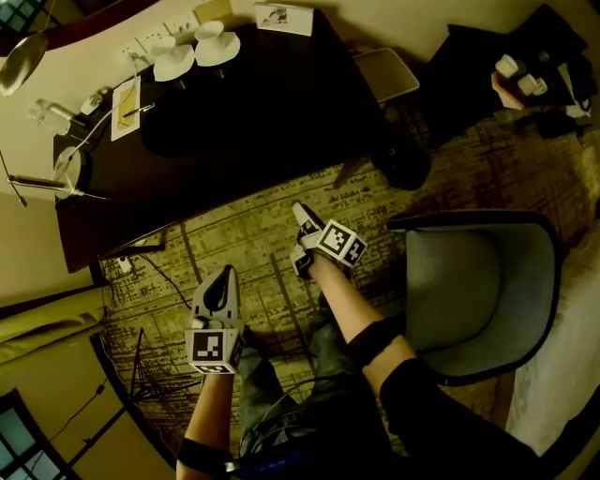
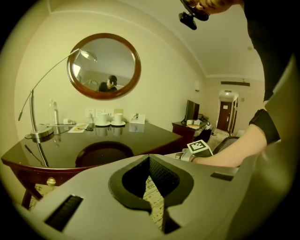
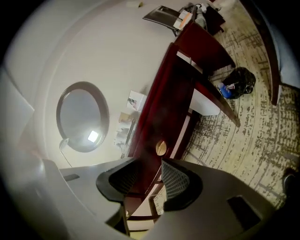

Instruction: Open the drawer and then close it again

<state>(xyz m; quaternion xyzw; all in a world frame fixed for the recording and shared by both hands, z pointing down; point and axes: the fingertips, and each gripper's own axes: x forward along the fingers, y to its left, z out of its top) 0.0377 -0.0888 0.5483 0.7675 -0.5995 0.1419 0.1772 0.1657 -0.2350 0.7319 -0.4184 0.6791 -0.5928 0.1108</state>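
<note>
Hovering near the desk [image 1: 234, 103], the right gripper [image 3: 147, 182] has its jaws apart, empty; the drawer [image 3: 152, 129] and its brass knob [image 3: 161, 148] lie just beyond them. The left gripper [image 2: 150, 180] is closed, empty, knob off to its left.

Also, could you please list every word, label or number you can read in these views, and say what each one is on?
No text is readable in any view.
The card at the back of the desk: print too small to read.
The paper sheet on the desk: marks too blurred to read.
The cubes on the left gripper and right gripper: square marker patterns only, no letters or numbers.
</note>
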